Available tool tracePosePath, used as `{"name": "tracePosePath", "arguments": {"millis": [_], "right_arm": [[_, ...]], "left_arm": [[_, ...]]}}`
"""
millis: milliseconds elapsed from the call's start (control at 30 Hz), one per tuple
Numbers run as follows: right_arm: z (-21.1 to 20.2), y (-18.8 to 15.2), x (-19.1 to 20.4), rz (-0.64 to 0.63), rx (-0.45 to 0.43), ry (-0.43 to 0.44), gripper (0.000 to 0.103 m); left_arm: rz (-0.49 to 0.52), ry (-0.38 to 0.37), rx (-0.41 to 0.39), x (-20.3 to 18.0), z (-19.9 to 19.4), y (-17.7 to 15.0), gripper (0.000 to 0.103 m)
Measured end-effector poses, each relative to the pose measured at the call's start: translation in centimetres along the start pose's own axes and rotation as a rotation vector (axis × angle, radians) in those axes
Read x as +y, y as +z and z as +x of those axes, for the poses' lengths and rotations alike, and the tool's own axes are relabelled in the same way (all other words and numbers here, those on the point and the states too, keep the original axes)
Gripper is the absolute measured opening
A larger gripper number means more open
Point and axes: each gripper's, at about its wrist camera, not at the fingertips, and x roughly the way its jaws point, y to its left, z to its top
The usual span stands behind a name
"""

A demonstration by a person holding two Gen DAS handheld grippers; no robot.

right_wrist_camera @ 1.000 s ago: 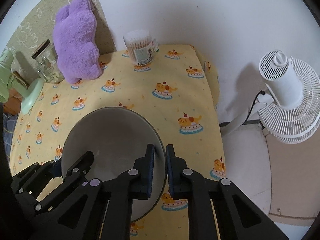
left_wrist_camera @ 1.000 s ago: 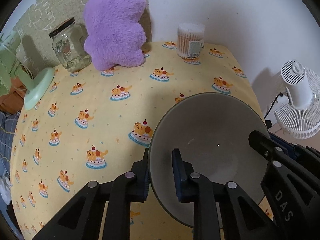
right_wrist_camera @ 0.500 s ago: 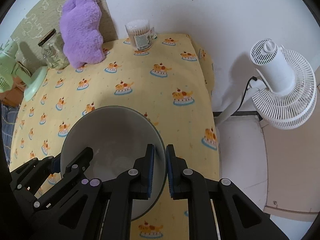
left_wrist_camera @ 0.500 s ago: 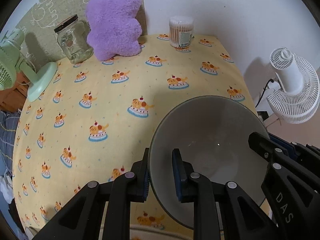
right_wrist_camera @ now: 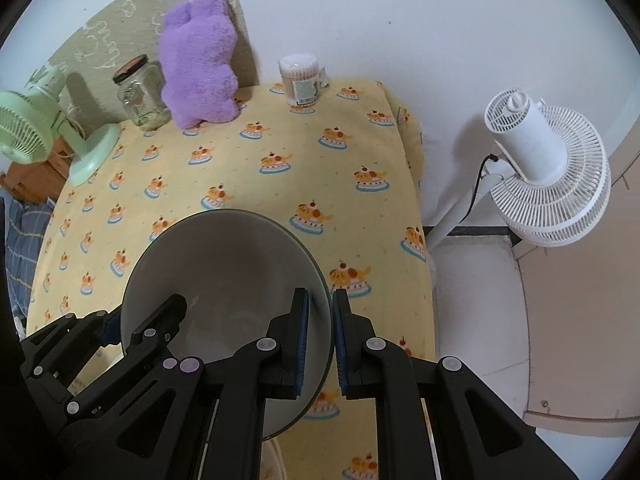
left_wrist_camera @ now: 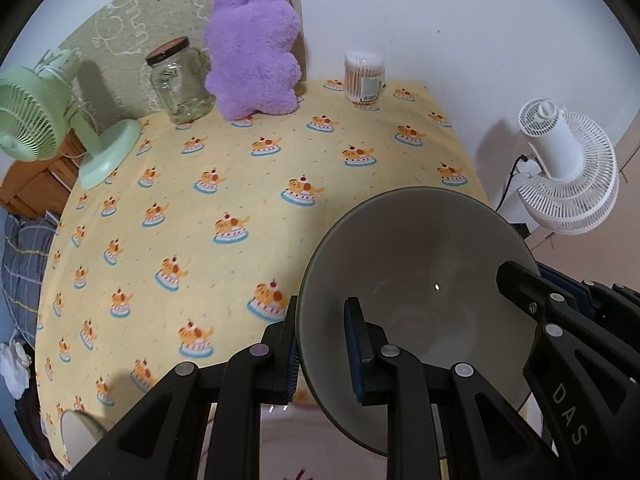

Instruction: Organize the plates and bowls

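Observation:
A large grey bowl [left_wrist_camera: 416, 280] is held in the air above the near right part of the table with the yellow cake-print cloth [left_wrist_camera: 240, 184]. My left gripper [left_wrist_camera: 320, 344] is shut on the bowl's left rim. My right gripper [right_wrist_camera: 318, 336] is shut on the bowl's [right_wrist_camera: 228, 264] right rim. Each gripper shows in the other's view, on the far side of the bowl. The rim of a pale dish [left_wrist_camera: 78, 426] shows at the table's near left corner.
Along the back stand a green desk fan [left_wrist_camera: 48, 120], a glass jar [left_wrist_camera: 180, 80], a purple plush toy [left_wrist_camera: 256, 48] and a tub of cotton swabs [left_wrist_camera: 364, 76]. A white floor fan [right_wrist_camera: 552, 172] stands to the right of the table, by the wall.
Both grippers have lifted the bowl up and back toward me, so the table looks farther away and more of it and the floor shows. The grips on the rim have not changed.

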Motion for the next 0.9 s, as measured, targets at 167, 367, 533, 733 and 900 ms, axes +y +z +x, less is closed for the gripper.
{"name": "tracePosePath", "arguments": {"millis": [167, 367, 533, 733, 900], "right_arm": [[-2.2, -1.2, 1.5, -0.018, -0.009, -0.008, 0.015], [-4.7, -2.8, 3.6, -0.012, -0.021, -0.004, 0.015], [-6.7, -3.9, 6.0, -0.017, -0.034, 0.000, 0.015], [-8.3, -5.3, 9.1, -0.015, -0.042, 0.000, 0.015], [-9.2, -6.6, 12.0, -0.006, -0.047, 0.000, 0.015]], "left_arm": [[-0.001, -0.007, -0.015, 1.3, -2.2, -1.4, 0.018], [-0.005, -0.015, -0.041, 3.5, -4.9, -3.1, 0.018], [-0.007, -0.016, -0.044, 5.7, -6.5, -4.2, 0.018], [-0.008, -0.026, -0.045, 8.9, -7.8, -5.7, 0.018], [-0.007, -0.035, -0.054, 11.5, -8.6, -7.0, 0.018]]}}
